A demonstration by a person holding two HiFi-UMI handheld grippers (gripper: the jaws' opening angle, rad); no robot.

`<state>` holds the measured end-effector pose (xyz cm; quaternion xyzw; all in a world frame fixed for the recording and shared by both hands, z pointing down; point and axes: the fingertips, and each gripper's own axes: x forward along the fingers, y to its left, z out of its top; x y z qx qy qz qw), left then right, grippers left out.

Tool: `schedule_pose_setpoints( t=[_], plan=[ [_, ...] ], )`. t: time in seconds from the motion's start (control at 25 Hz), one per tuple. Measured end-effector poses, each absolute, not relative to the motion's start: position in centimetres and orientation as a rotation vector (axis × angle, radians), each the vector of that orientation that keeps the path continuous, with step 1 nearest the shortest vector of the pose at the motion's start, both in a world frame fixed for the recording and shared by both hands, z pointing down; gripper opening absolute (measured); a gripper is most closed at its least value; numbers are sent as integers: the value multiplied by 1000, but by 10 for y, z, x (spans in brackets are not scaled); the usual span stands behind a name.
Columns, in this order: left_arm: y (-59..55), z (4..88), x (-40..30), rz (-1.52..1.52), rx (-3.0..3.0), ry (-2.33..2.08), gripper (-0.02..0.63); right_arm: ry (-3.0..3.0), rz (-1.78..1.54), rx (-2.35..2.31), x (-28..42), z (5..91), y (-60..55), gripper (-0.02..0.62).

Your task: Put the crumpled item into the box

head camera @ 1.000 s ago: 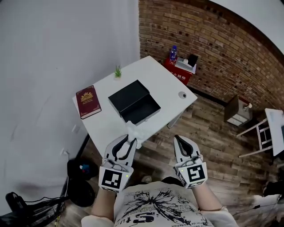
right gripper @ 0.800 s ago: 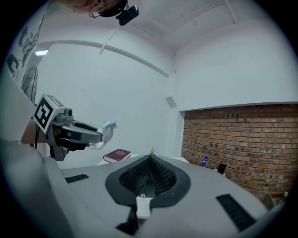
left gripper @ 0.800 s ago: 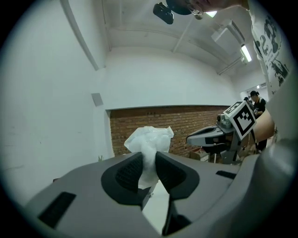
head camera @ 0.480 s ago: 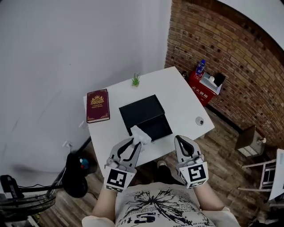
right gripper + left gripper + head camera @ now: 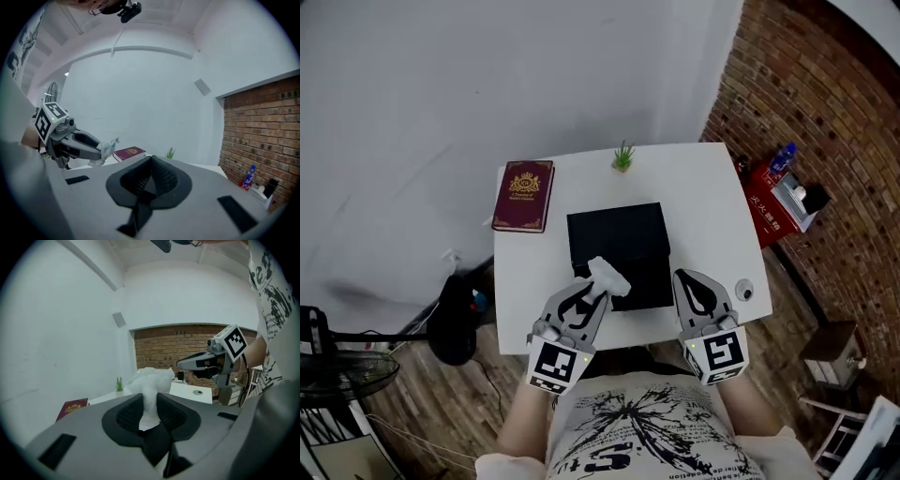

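Note:
A crumpled white item (image 5: 608, 277) is pinched between the jaws of my left gripper (image 5: 596, 288), which hangs over the near edge of the open black box (image 5: 622, 236) on the white table (image 5: 703, 202). In the left gripper view the crumpled item (image 5: 151, 378) bulges out above the pads of my left gripper (image 5: 150, 398). My right gripper (image 5: 686, 279) hovers beside the box's near right corner, shut with nothing in it. In the right gripper view the jaws of my right gripper (image 5: 151, 162) meet, and the left gripper (image 5: 77, 140) with the crumpled item (image 5: 107, 147) shows at the left.
A dark red book (image 5: 525, 195) lies at the table's far left and a small green plant (image 5: 623, 157) at its far edge. A round grommet (image 5: 743, 292) sits near the right front corner. A red crate with a bottle (image 5: 780, 184) stands by the brick wall, a black bag (image 5: 455, 323) on the floor at left.
The view has swung so the table now lies straight ahead under the grippers. The left gripper, still holding the crumpled item, has come over the box's near edge.

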<state>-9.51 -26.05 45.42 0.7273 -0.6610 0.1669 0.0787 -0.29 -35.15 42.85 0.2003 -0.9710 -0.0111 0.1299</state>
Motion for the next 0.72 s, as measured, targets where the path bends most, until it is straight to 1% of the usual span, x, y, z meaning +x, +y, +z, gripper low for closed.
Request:
schedule_pose_setpoints(
  t=[0.36, 0.72],
  plan=[
    [-291, 551, -89, 784, 2150, -1767, 98, -2798, 47, 379, -32, 491, -375, 15],
    [-321, 618, -82, 1038, 2135, -1483, 98, -2739, 132, 342, -28, 528, -402, 15]
  ],
)
